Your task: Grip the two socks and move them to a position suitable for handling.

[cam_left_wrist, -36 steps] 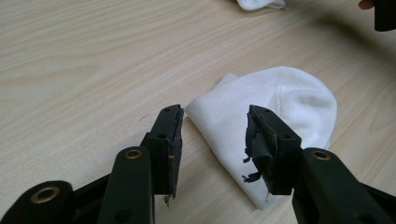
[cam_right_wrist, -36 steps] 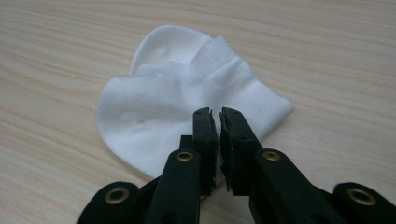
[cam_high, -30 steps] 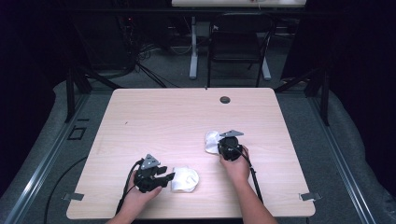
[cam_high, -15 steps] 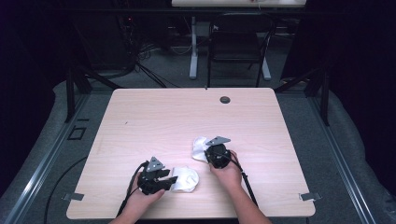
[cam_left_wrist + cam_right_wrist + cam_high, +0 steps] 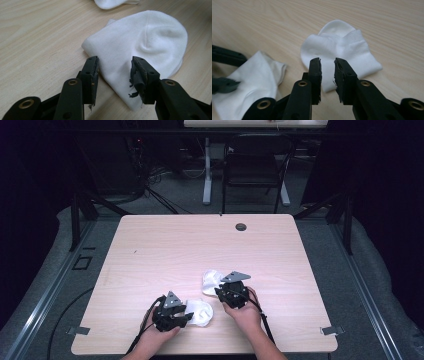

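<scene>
Two white socks lie near the front of the table [image 5: 150, 250]: the right gripper [image 5: 327, 62], its jaws just opening and holding nothing, should come down slowly over the far sock [image 5: 342, 47], while the left gripper [image 5: 114, 66] waits open over the near sock [image 5: 145, 42].

near sock: small white knitted cotton sock [image 5: 140, 50], lying flat, folded, at the table's front edge
far sock: second white ankle sock [image 5: 342, 50], crumpled, cuff up, lying just beyond, apart
</scene>
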### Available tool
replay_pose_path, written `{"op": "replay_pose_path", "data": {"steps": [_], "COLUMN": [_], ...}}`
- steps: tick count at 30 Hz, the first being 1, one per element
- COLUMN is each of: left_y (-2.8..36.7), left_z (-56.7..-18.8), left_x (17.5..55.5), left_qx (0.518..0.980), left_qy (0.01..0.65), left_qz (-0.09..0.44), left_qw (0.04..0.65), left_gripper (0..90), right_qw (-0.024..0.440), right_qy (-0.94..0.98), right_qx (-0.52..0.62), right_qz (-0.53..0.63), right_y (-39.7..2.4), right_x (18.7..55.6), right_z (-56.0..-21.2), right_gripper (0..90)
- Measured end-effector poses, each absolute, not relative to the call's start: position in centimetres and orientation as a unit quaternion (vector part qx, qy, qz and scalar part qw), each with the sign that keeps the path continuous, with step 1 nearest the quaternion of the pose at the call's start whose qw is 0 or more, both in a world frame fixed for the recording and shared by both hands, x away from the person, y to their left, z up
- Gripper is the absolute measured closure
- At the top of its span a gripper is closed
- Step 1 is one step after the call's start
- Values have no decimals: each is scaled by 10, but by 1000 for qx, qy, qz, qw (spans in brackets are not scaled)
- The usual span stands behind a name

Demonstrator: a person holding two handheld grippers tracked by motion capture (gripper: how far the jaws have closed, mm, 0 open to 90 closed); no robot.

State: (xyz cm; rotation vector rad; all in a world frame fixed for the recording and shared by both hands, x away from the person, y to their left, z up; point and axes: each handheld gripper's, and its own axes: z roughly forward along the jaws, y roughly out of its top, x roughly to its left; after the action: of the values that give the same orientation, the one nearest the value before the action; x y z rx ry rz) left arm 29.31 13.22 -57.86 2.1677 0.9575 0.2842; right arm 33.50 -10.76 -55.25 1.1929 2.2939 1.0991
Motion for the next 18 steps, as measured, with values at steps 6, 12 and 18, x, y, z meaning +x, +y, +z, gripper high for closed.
{"op": "replay_pose_path", "data": {"steps": [6,12,18], "left_y": [126,123,123], "left_z": [-579,-580,-580], "left_x": [290,289,289], "left_qx": [846,847,847], "left_qy": [366,361,360], "left_qz": [110,109,107], "left_qw": [371,374,375], "left_gripper": [572,566,557], "right_qw": [142,106,97], "right_qy": [822,823,830], "right_qx": [410,415,388], "right_qz": [369,375,388], "right_y": [-117,-115,-104], "right_x": [306,299,294], "right_z": [-554,-568,-565], "right_gripper": [752,761,759]}}
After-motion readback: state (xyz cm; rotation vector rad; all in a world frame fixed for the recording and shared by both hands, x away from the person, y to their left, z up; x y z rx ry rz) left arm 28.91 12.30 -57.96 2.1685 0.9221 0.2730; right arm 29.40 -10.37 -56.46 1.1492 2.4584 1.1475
